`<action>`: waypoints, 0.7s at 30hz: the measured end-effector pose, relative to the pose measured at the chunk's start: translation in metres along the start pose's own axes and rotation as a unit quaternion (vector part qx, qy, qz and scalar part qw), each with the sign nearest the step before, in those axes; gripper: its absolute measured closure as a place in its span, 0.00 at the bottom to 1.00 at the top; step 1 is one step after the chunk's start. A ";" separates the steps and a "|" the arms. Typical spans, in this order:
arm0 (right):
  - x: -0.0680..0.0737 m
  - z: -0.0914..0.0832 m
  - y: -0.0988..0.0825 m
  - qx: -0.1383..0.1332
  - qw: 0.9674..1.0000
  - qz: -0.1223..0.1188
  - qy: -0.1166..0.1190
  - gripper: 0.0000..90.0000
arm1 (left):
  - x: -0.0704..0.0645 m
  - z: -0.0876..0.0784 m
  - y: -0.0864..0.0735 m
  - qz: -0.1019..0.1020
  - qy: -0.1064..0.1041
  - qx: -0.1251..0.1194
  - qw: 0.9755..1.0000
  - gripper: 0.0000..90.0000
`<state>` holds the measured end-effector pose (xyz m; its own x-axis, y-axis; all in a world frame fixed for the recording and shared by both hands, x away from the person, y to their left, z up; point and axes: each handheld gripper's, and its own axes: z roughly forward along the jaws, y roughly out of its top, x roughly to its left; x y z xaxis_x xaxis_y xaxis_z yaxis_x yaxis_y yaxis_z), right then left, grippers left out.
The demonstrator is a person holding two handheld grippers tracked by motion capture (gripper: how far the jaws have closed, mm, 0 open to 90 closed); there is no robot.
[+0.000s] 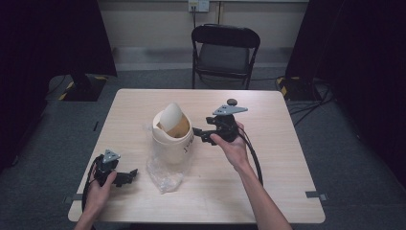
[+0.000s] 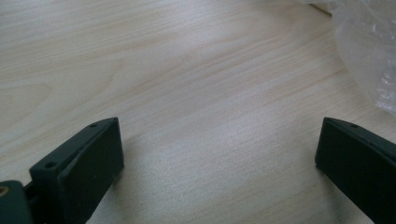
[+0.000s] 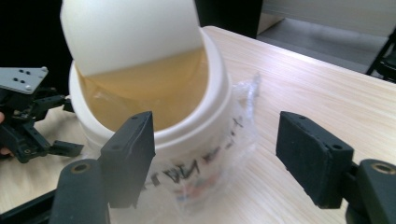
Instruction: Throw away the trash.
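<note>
Bin (image 1: 172,139) stands upright near the middle of the counter (image 1: 277,187): a small cream tub with a swing lid (image 3: 130,32) tipped open, tan inside showing under it. A clear plastic bag (image 1: 165,175) is wrapped around its lower body and trails off the near side of the bin across the wood.

Risks, as judged from here:
- The bin looks light and tall for its base. Push your right gripper (image 3: 215,154) in from the side and you could tip or slide it rather than catch it.
- The lid pivots freely by the look of it. A jaw knocking the rim may swing it shut or snag on it.
- The bag is loose and slippery. Clamp on plastic alone and it may slide off the bin, or drag the bin with it.

Jaws:
- Right gripper, just right of the bin at rim height: jaws wide apart, holding nothing. One jaw sits close in front of the bin's collar; contact cannot be told. The other jaw is over bare wood.
- Left gripper (image 1: 125,176), well to the left of the bin and nearer you, low over the counter: jaws wide apart, nothing between them but wood. The edge of the bag lies just beyond one jaw, not touching.
</note>
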<state>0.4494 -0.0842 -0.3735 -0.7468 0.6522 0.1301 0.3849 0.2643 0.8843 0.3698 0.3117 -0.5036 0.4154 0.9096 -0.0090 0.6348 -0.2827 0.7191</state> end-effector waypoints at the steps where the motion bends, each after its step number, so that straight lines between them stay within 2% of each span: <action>1: -0.001 -0.003 -0.002 -0.002 1.000 0.002 -0.005 0.30 | 0.000 0.000 0.000 0.000 0.000 0.000 1.000 0.00; 3: -0.002 -0.006 -0.004 -0.003 1.000 0.004 -0.004 0.30 | 0.000 0.000 0.000 0.000 0.000 0.000 1.000 0.00; 9: -0.007 -0.015 -0.014 0.001 1.000 0.015 -0.025 0.24 | 0.000 0.000 0.000 0.000 0.000 0.000 1.000 0.00; 12: -0.012 -0.022 -0.020 0.002 0.999 0.023 -0.037 0.17 | 0.000 0.000 0.000 0.000 0.000 0.000 1.000 0.00; 16: -0.019 -0.031 -0.028 0.003 0.998 0.033 -0.059 0.17 | 0.000 0.000 0.000 0.000 0.000 0.000 1.000 0.00; 21: -0.029 -0.043 -0.040 -0.001 0.996 0.049 -0.071 0.16 | 0.000 0.000 0.000 0.000 0.000 0.000 1.000 0.00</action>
<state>0.4325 -0.1443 -0.3938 -0.6214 0.7686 0.1518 0.4507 0.1922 0.8718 0.3698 0.3116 -0.5036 0.4154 0.9096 -0.0097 0.6349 -0.2823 0.7191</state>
